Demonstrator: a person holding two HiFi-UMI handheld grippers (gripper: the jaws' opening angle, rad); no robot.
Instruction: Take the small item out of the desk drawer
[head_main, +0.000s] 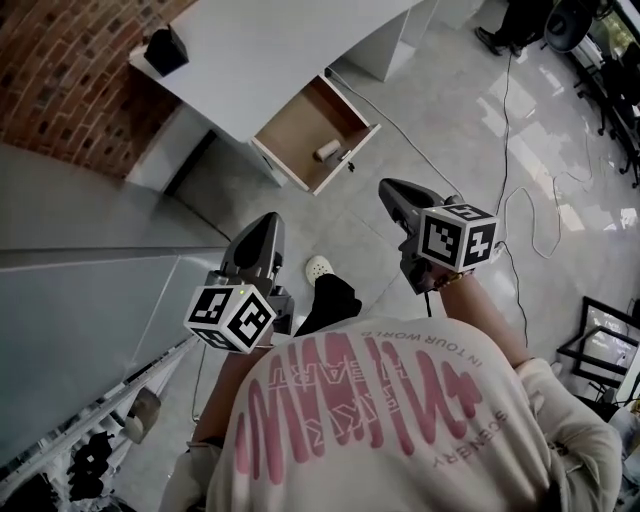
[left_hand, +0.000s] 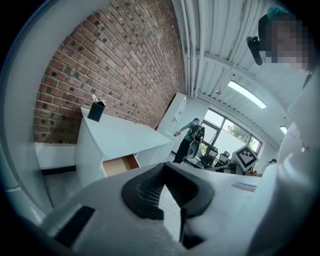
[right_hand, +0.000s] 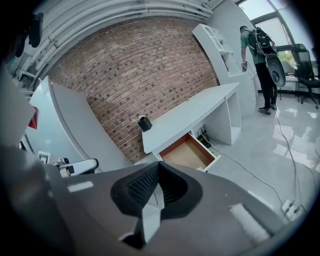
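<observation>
**Item.** Small item (head_main: 327, 151): pale, short cylinder, lying on its side in the open drawer (head_main: 300, 125) close to the front panel. Pos.: well ahead of both sets of tips, roughly between their lines; nothing touches it.

**Handling (est.).** Looks light, rigid and smooth. It is round, so likely to roll if nudged along the drawer floor. Fragility: can't tell. Recommended hold: across the barrel at mid-length, jaws square to its axis, approach from above, since the front panel stands close beside it.

**Left gripper** (head_main: 268, 222): jaws together, nothing between the pads. Held out front of the torso, aimed toward the desk (head_main: 270, 50), near level. The drawer sits ahead and to the left of its tips.

**Right gripper** (head_main: 386, 186): jaws together, nothing held. Tipped lower than the left. The drawer lies ahead, just right of its tips.

**Note.** Both are well apart from the drawer, and whichever takes the item must open its jaws before any grip.
</observation>
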